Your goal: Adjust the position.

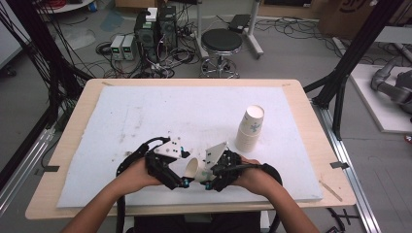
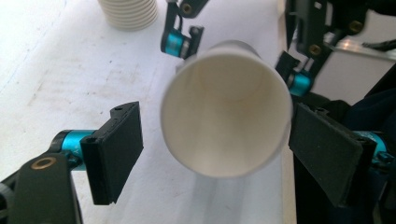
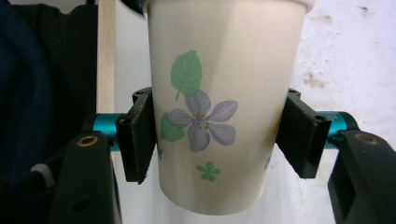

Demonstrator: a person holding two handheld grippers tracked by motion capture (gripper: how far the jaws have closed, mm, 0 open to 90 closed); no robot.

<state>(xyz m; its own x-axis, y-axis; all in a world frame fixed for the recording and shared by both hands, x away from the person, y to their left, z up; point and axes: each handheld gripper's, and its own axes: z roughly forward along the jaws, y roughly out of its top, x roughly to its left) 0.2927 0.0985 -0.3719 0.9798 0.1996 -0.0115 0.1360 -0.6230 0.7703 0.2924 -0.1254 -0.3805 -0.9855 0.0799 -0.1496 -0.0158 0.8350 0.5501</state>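
A white paper cup (image 1: 192,170) printed with a purple flower and green leaves (image 3: 219,70) hangs on its side just above the white mat, near the table's front edge. My right gripper (image 1: 208,171) (image 3: 217,135) is shut on the cup, one pad on each side of its lower wall. The open mouth of the cup (image 2: 226,112) faces my left gripper (image 1: 182,167) (image 2: 219,149), which is open. Its left pad (image 2: 116,149) stands clear of the rim, and its right pad (image 2: 327,154) is right beside the rim.
A stack of nested paper cups (image 1: 250,128) (image 2: 128,14) stands upright on the white mat (image 1: 145,111), to the right and farther back. The wooden table edge (image 1: 311,121) frames the mat. A stool (image 1: 221,43) and cabling sit on the floor beyond.
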